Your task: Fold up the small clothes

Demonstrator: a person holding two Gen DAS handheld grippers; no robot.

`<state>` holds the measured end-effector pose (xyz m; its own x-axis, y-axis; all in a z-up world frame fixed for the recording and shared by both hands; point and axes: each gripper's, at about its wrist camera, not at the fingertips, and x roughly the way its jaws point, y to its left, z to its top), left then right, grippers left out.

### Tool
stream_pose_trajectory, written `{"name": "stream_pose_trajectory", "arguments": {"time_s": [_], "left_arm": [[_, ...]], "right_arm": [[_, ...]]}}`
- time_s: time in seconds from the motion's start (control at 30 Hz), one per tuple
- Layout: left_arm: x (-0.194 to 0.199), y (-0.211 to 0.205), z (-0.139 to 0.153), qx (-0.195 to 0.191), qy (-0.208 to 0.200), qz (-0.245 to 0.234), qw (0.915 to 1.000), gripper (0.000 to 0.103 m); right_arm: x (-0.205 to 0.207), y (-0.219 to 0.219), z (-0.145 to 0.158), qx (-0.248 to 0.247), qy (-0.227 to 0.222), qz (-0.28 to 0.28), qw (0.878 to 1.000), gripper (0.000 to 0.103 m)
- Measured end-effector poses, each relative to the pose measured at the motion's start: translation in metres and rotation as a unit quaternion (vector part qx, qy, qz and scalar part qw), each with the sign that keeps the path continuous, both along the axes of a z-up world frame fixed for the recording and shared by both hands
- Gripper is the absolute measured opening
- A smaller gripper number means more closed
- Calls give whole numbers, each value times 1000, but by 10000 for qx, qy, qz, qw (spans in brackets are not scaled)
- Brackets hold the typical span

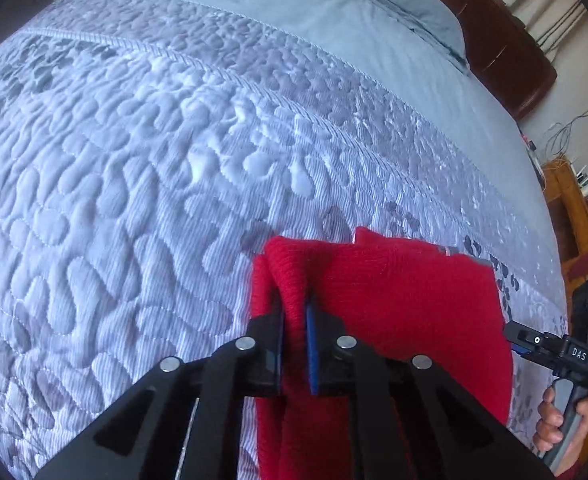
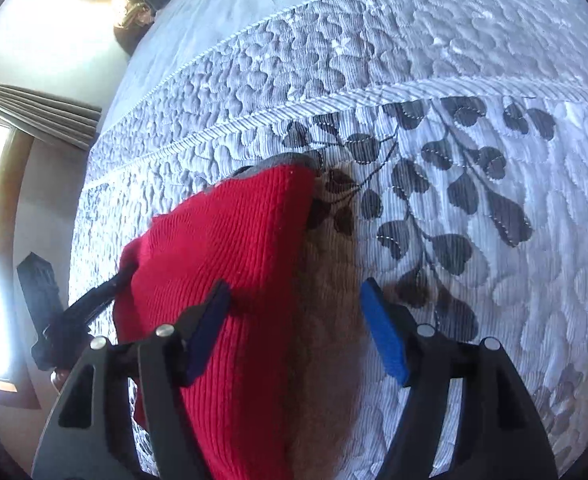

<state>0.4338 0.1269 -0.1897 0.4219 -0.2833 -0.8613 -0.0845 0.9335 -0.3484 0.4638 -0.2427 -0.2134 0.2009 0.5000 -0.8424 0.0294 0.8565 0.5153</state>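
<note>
Red knitted garment point(image 1: 394, 300) lies on the quilted bedspread point(image 1: 134, 180), near its leaf-printed border. On the left, the left gripper point(image 1: 294, 320) pinches a raised ridge of the knit at the garment's left edge, pads pressed together on the fabric. On the right, the right gripper point(image 2: 294, 320) stands spread, its left finger point(image 2: 210, 320) over the garment's near edge and its blue-padded right finger point(image 2: 386, 336) over bare bedspread; it grips nothing. Judging by the layered far edge, at least one fold may be in, but the piece looks bunched, so lifting, folding over and smoothing seem left.
</note>
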Motion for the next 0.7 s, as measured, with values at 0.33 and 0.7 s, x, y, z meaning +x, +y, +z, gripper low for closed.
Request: {"name": "stream_pose_trajectory", "arguments": {"time_s": [0.33,0.7], "left_arm": [[-25,5,30,193,96,275,9994,39],[-89,-11,16,165,624,-108,9979,44]], "right_arm": [[-14,1,10,-338,-158,93,9993,64],[-89,5,-7,394,391,184,9983,70]]}}
